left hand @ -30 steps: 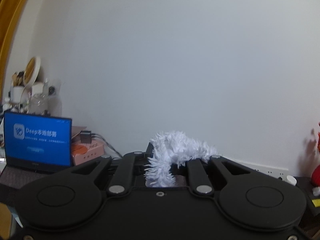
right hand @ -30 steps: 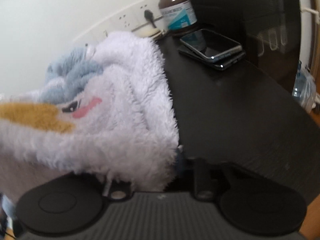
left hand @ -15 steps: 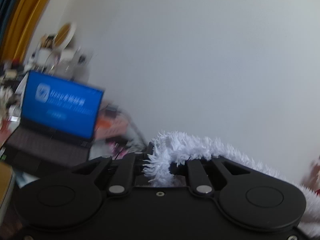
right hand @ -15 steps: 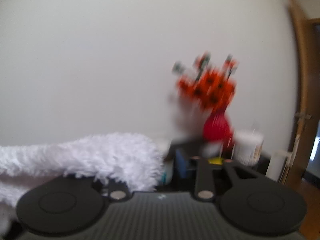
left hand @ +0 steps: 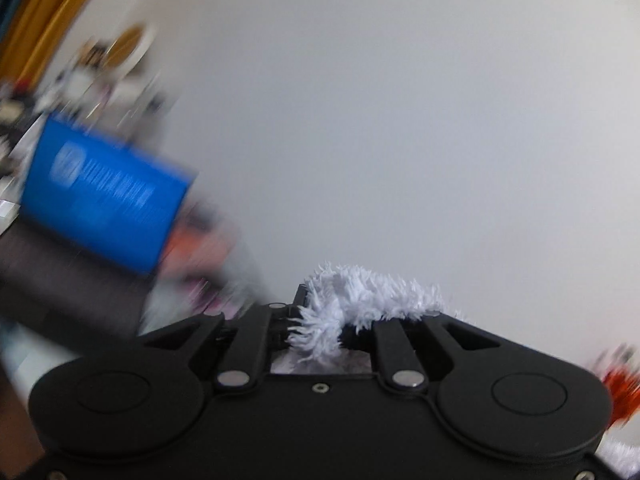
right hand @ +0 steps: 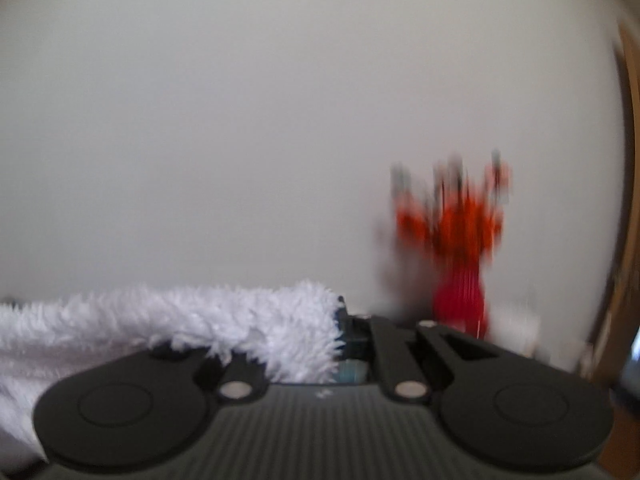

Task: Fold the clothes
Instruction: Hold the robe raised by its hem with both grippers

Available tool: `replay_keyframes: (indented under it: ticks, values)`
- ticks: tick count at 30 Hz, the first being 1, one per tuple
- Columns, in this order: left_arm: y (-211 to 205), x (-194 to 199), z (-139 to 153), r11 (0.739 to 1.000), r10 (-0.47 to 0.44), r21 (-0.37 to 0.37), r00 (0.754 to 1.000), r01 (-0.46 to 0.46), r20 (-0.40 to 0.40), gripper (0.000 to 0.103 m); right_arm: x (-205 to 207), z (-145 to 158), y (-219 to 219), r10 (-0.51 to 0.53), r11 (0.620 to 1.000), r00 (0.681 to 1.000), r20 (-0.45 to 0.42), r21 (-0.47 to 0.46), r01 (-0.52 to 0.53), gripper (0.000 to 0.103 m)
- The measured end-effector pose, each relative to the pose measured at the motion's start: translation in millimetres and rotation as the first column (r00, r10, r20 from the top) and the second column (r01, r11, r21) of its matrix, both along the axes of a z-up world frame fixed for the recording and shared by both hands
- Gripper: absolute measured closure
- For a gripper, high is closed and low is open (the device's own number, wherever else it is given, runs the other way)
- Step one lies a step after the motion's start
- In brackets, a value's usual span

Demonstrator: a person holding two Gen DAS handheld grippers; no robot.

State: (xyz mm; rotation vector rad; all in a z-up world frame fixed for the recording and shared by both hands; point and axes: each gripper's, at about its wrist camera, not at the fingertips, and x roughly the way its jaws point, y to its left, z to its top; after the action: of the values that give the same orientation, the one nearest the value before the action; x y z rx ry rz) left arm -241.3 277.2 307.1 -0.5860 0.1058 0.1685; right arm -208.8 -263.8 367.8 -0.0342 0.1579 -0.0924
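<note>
One fluffy white garment point(left hand: 360, 300), shaggy and bunched, is gripped by two closed claws, left claw point(left hand: 320, 320) and right claw point(right hand: 344, 332).

White, shaggy fleece point(left hand: 360, 300) bunched in the left gripper point(left hand: 320, 322), whose body is plain matte black. Behind it, a pale grey-white wall point(left hand: 400, 100). Left of the fleece, a laptop screen point(left hand: 104, 200) glowing bright blue with blurred white lettering, and an orange-pink smear of boxes point(left hand: 200, 248) just beside that screen. A mustard-yellow strip point(left hand: 52, 12) runs up the far corner above the screen. The right gripper point(right hand: 352, 344) is black too, its back plate point(right hand: 320, 432) dark grey with fine ribbed stripes. Same white fleece point(right hand: 200, 320) there; right of it, orange-red flowers point(right hand: 452, 216) in a red vase point(right hand: 460, 292).
</note>
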Motion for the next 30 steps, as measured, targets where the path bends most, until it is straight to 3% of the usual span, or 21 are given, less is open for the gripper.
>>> replay_keyframes:
  ticks: [2,4,9,14,18,21,23,30]
  values:
    - [3.9,-7.4,44.0,1.000,0.002,-0.016,0.991,0.000,0.137,0.092,-3.5,56.2,3.8,0.016,0.999,0.993,0.114,-0.031,-0.012,0.097]
    - [10.2,-24.1,85.1,1.000,-0.006,-0.020,0.965,0.012,0.261,0.092,-21.4,106.9,5.3,0.022,0.999,0.973,0.229,-0.052,-0.010,0.097]
    - [24.3,-80.4,166.9,1.000,-0.023,0.002,0.858,0.025,0.513,0.092,-88.0,203.5,4.6,0.047,0.996,0.896,0.442,-0.086,-0.009,0.097]
    - [35.9,-138.0,219.1,0.999,-0.043,0.031,0.744,0.031,0.666,0.092,-154.6,245.7,12.9,0.068,0.993,0.830,0.553,-0.115,-0.005,0.097]
    - [40.5,-165.6,242.6,0.998,-0.068,0.037,0.699,0.059,0.712,0.092,-193.6,253.8,18.8,0.078,0.991,0.786,0.613,-0.131,0.004,0.096]
    - [42.6,-173.4,251.4,0.998,-0.069,0.046,0.685,0.053,0.725,0.092,-208.8,255.0,23.1,0.092,0.989,0.774,0.627,-0.147,0.001,0.097]
    - [43.4,-170.7,254.7,0.997,-0.078,0.050,0.693,0.061,0.717,0.092,-211.0,255.1,24.8,0.099,0.989,0.775,0.624,-0.150,-0.005,0.096]
    - [46.8,-128.2,258.3,0.996,-0.085,0.058,0.774,0.062,0.627,0.092,-158.4,254.3,24.2,0.090,0.990,0.809,0.581,-0.142,-0.009,0.096]
